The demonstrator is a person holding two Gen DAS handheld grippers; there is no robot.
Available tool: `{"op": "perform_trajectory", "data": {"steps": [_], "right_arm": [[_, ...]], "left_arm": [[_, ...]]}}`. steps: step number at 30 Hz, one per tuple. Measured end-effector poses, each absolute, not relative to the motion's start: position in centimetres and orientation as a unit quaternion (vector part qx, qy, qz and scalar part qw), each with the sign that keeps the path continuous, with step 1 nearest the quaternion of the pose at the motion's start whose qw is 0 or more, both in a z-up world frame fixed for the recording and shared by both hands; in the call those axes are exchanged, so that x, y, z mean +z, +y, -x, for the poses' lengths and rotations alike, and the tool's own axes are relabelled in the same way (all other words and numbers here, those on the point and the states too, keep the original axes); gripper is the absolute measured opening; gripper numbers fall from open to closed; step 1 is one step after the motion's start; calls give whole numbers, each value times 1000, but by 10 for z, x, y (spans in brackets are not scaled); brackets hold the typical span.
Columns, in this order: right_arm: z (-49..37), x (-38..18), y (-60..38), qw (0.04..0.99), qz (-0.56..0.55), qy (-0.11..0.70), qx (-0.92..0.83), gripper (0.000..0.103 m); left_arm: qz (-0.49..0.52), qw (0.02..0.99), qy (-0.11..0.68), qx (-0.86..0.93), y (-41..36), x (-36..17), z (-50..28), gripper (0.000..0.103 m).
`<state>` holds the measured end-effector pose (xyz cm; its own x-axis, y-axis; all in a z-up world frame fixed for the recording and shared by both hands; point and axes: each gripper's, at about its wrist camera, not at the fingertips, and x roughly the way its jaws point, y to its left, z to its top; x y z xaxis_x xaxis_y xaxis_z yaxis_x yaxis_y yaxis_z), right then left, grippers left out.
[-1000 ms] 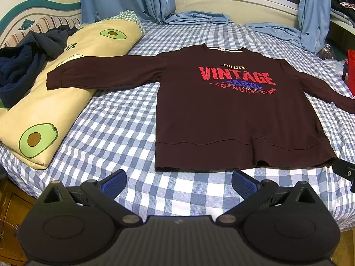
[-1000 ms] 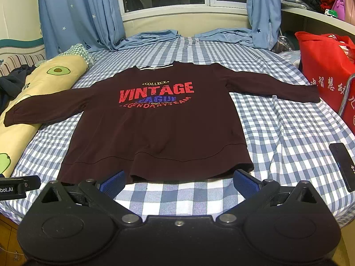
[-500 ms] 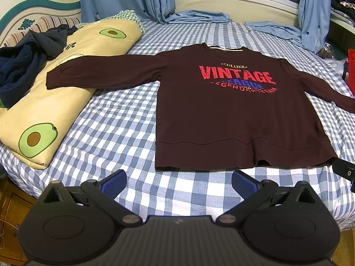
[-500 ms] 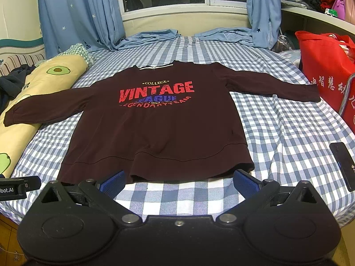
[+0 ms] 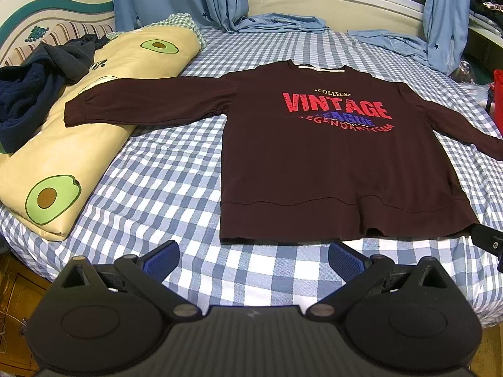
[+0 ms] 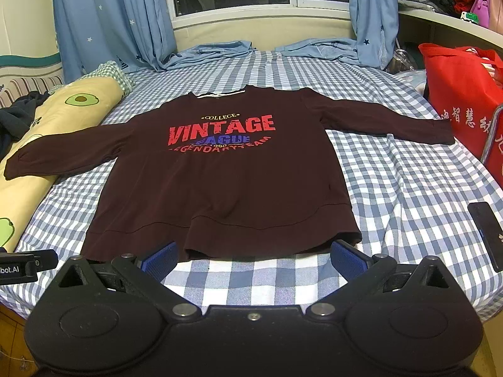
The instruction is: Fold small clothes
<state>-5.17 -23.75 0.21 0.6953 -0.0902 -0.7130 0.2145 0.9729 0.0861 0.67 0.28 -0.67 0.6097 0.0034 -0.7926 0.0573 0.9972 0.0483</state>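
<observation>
No change from a second ago. Sweatshirt (image 5: 330, 163) flat on bed (image 5: 176, 182), sleeves spread. Left gripper (image 5: 253, 259) and right gripper (image 6: 254, 259) both wide, empty, short of hem. Folding not started.

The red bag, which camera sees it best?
The right wrist view. There the red bag shows big beside the bed, with white writing on its side. The left wrist view catches only a thin red strip at the right edge.
</observation>
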Motion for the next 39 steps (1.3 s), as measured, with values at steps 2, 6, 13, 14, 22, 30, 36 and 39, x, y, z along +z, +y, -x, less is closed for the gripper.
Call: {"op": "perform_trajectory", "data": {"steps": [2,6,13,14,22,30,36,39], "right_arm": [[51,2,-237,917,-81,381,-83,103],[50,1,-238,917,-82,382,-83,103],[44,-6,-235,916,-82,384,-85,103],[44,-5,-234,916,-82,384,-85,103],[45,-5,-238,913,-87,389,-86,103],[45,-3,-235,910,-87,396,-90,103],[39,-4,-231,900,-92,417,-92,103],[35,-7,-230,891,-95,436,-87,103]], "left_arm": [[-35,896,442,-16,4,-11,-7,102],[-35,895,444,-18,6,-17,-9,102],[-35,894,447,-20,7,-18,-12,102],[-35,893,447,-21,6,-18,-12,102],[-35,891,452,-24,7,-19,-15,102],[-35,887,459,-28,10,-20,-22,102],[-44,881,470,-28,11,-24,-29,102],[-48,876,480,-28,11,-26,-34,102]]}}
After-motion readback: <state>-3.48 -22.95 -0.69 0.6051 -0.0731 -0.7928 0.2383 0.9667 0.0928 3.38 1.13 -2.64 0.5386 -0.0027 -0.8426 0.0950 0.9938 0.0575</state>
